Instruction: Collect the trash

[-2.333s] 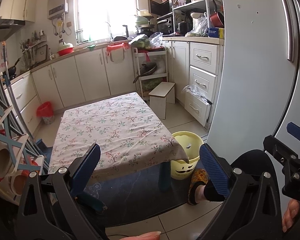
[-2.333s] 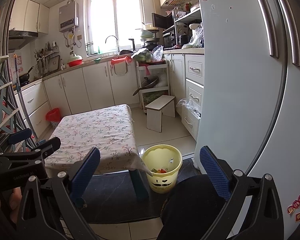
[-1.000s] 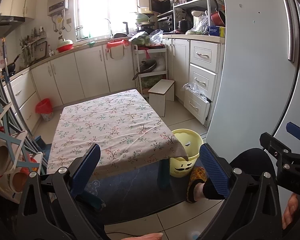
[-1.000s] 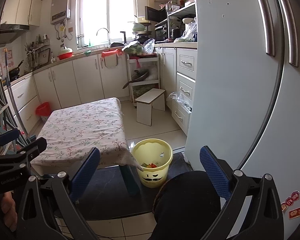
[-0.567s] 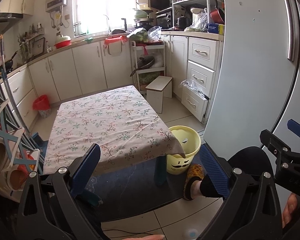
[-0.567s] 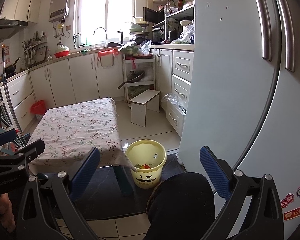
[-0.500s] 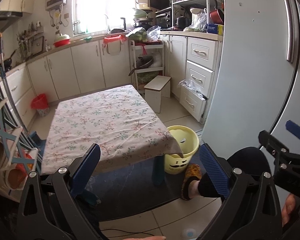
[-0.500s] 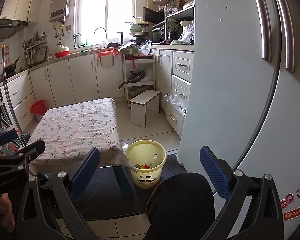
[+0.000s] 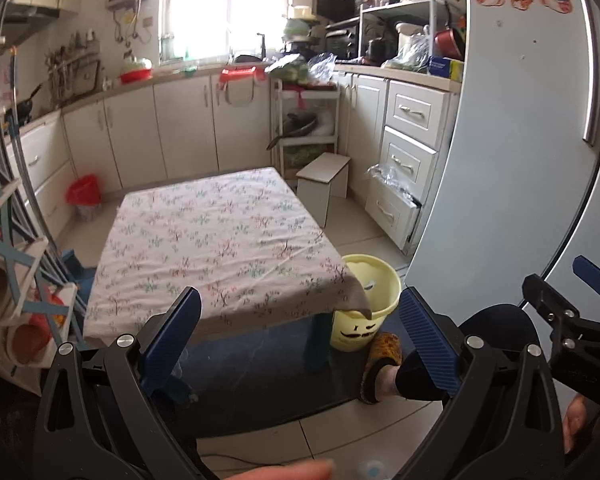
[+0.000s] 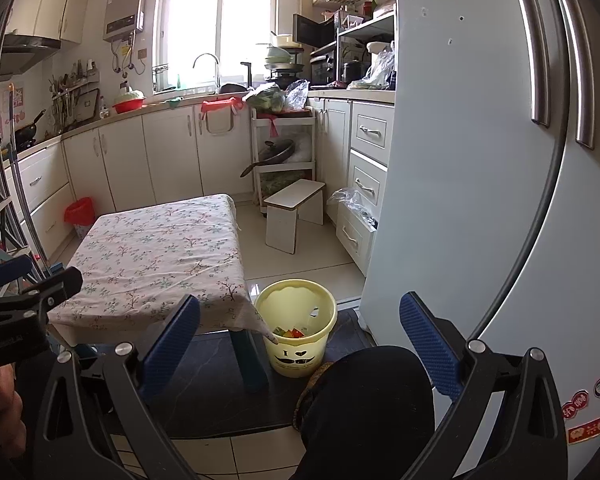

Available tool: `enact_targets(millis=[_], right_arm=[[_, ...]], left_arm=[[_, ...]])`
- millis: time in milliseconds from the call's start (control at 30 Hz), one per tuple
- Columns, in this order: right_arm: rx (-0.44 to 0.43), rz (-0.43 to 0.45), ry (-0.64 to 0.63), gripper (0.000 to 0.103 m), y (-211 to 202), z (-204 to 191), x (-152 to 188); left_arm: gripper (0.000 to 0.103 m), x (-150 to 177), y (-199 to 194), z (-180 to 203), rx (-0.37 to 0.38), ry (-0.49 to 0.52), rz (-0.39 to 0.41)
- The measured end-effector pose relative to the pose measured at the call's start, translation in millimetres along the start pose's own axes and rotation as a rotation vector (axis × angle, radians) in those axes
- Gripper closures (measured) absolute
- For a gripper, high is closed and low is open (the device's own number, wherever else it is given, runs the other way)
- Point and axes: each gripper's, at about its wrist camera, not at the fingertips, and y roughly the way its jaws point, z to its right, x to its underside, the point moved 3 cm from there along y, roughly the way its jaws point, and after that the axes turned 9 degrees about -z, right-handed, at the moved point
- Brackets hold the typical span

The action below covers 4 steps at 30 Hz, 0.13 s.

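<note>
Trash bin (image 10: 298, 330) sits between right gripper's (image 10: 300, 336) spread jaws.

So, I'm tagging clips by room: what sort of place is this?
A home kitchen: a sink tap under the window, white counter cabinets, a fridge, and a low cloth-covered table.

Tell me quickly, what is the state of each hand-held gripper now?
Left hand-held gripper: open, holding nothing.
Right hand-held gripper: open, holding nothing.
</note>
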Motion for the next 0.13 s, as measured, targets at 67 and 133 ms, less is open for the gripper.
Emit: enact_targets(millis=[67,133], right_arm=[[-0.001,0.002,-0.004,0.007,1.5,-2.1,-1.5],[-0.006,0.001,-0.008,0.007,4.4,-4.7,-2.8]], left_arm=[[0.008,-0.4,2.7,-4.5,-0.030,-0.007,-0.004],[0.008,-0.8,4.1,-9.3,-0.042,-0.017,-0.005]])
